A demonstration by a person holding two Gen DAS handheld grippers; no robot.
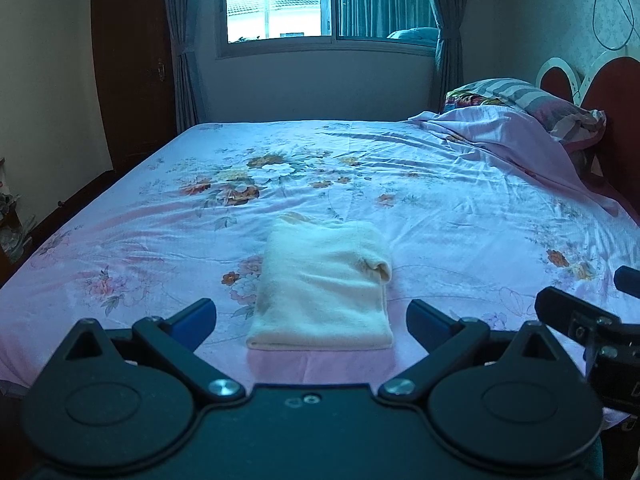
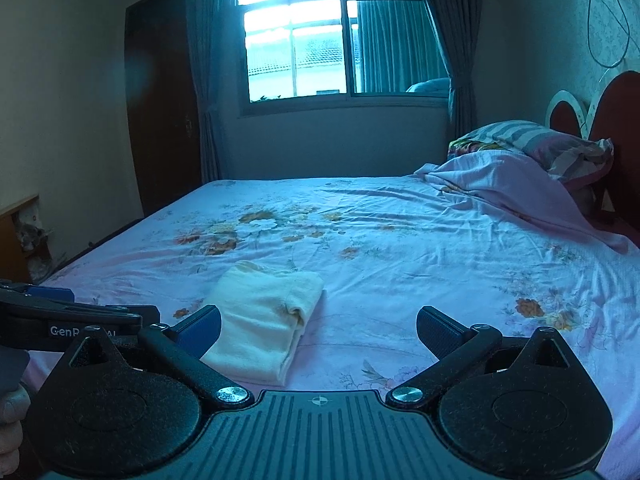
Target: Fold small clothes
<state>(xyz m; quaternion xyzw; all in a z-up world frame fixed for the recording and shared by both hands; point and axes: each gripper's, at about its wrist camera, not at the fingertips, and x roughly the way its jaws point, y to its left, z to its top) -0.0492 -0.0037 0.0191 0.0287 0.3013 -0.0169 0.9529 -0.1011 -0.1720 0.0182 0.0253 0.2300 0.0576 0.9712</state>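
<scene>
A small cream garment point(image 1: 324, 284) lies folded into a neat rectangle on the floral pink bedsheet point(image 1: 160, 240), near the front edge. My left gripper point(image 1: 312, 320) is open and empty, its blue-padded fingers spread just in front of the garment's near edge. In the right wrist view the garment point(image 2: 264, 320) lies left of centre. My right gripper point(image 2: 318, 332) is open and empty, to the right of the garment and a little above the sheet. The left gripper's body point(image 2: 72, 324) shows at that view's left edge.
A striped floral pillow point(image 1: 528, 100) and a bunched pink cover point(image 1: 512, 136) lie at the back right by the red headboard point(image 1: 612, 80). A window with curtains point(image 1: 328, 0) is behind the bed. A dark wardrobe point(image 1: 132, 60) stands at the left.
</scene>
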